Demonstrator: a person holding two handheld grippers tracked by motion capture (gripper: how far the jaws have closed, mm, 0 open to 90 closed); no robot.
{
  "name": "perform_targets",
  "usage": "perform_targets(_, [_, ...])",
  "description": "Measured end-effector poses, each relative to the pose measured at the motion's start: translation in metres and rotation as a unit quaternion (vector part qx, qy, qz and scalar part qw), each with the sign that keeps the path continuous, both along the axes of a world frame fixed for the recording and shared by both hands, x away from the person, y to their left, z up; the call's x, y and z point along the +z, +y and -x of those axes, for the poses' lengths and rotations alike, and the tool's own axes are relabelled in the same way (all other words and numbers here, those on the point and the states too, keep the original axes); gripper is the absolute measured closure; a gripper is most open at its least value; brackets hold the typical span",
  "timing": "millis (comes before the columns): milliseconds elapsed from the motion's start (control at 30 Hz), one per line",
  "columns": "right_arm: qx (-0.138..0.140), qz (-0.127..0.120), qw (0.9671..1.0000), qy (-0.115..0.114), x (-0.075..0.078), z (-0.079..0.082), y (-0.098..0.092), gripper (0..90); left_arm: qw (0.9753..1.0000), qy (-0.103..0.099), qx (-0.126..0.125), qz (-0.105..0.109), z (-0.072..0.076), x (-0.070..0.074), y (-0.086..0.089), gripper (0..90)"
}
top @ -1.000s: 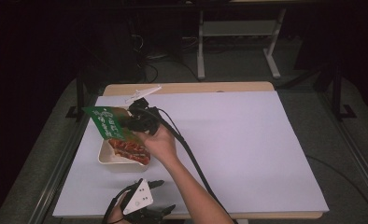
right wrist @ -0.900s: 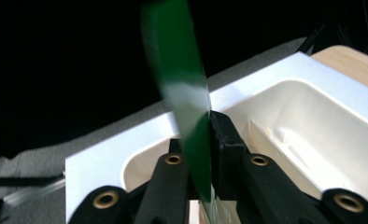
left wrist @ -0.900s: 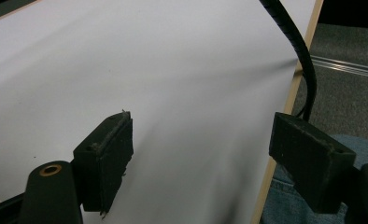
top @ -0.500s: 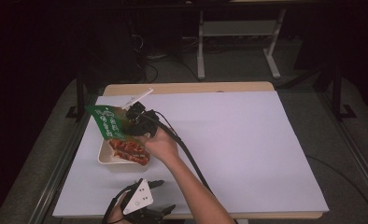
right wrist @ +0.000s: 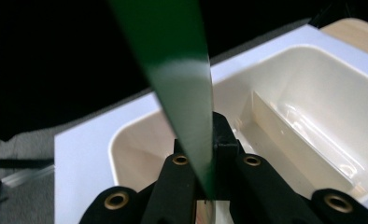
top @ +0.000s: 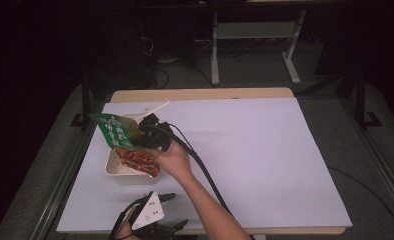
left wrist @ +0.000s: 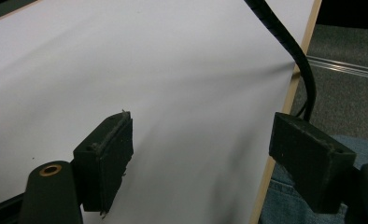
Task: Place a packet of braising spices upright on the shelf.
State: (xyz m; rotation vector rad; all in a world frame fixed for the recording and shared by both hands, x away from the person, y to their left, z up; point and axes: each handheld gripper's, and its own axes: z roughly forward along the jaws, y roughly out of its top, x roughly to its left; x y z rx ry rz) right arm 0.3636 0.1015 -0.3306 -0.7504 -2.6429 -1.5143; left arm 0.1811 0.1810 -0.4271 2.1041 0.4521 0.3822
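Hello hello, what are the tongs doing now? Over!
Right tongs shut on green packet, over tray. Left tongs open, idle near table edge. Nothing blocking.

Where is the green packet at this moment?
In the high view the green packet is at the left side of the table, held up by the right gripper over the far end of the white tray, just above the red packet.

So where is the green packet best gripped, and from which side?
By its thin flat edge, as the right gripper has it: jaws closed on both faces of the green packet, coming from the right, away from the cream tray below.
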Motion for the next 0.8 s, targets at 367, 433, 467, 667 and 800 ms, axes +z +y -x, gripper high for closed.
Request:
perform_targets(367, [-0.026,-0.04,0.9986,0.024,-0.013,0.002,-0.006,89.8,1.0,0.0,-0.001,0.0,0.001,0.0,-0.001,21.2])
perform_targets(433, [-0.036,-0.055,0.9973,0.032,-0.018,0.0,-0.009,89.8,1.0,-0.001,-0.001,-0.001,0.0,0.0,0.0,21.2])
perform_targets(467, [-0.04,-0.058,0.997,0.032,-0.019,0.0,-0.01,89.8,1.0,-0.001,0.0,0.0,0.0,0.0,0.0,21.1])
perform_targets(667, [-0.045,-0.058,0.997,0.023,-0.024,0.003,-0.014,89.6,1.0,-0.001,0.001,0.001,-0.001,-0.001,-0.001,21.2])
perform_targets(800, [-0.044,-0.059,0.997,0.022,-0.028,0.006,-0.019,89.3,1.0,-0.001,0.001,0.001,0.0,-0.001,-0.002,21.1])
